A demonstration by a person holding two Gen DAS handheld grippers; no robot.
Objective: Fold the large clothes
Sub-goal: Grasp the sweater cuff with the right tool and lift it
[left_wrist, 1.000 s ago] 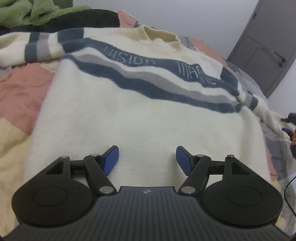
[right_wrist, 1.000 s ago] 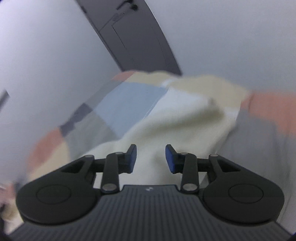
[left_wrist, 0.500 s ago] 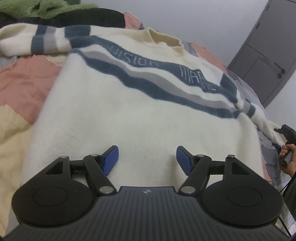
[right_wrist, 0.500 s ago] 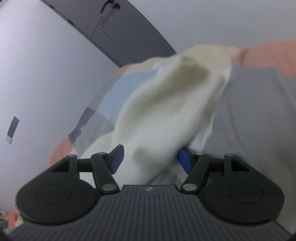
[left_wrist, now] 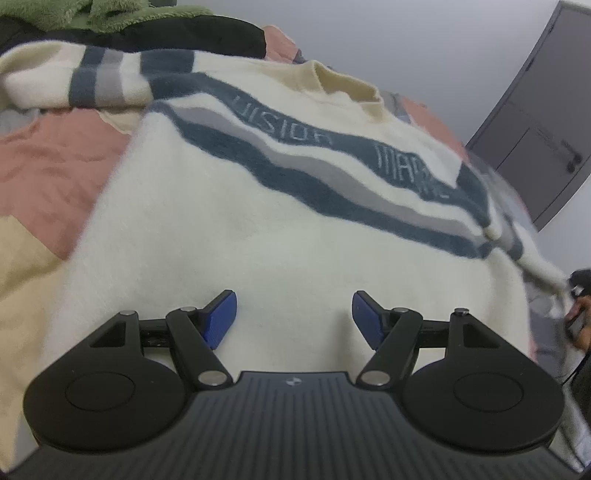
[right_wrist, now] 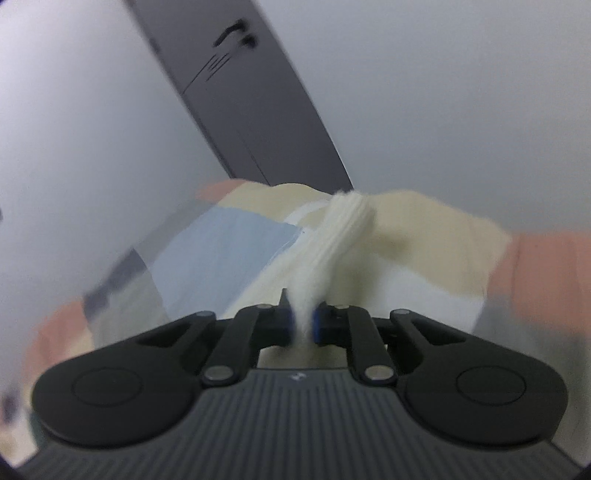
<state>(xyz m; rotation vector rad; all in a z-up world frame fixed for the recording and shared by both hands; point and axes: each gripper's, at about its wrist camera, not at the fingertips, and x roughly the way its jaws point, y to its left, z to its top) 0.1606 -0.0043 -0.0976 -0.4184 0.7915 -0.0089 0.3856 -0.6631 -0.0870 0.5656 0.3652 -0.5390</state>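
A cream sweater [left_wrist: 229, 221] with dark blue and grey stripes lies spread flat on the patchwork bed cover [left_wrist: 44, 166] in the left wrist view. My left gripper [left_wrist: 293, 317] is open and hovers over the sweater's lower part, empty. In the right wrist view my right gripper [right_wrist: 303, 325] is shut on the cream sleeve [right_wrist: 332, 243], which stretches away from the jaws. That sleeve [left_wrist: 532, 266] and the right gripper [left_wrist: 576, 317] show at the far right of the left wrist view.
A green towel [left_wrist: 92, 13] and a black garment [left_wrist: 184, 37] lie at the head of the bed. A grey door [left_wrist: 546, 125] stands at the right, also seen in the right wrist view [right_wrist: 240, 103]. The patchwork cover [right_wrist: 229, 258] lies under the sleeve.
My right gripper has closed on the sleeve, which was loose between open jaws half a second ago. My left gripper has moved closer over the sweater and stays open.
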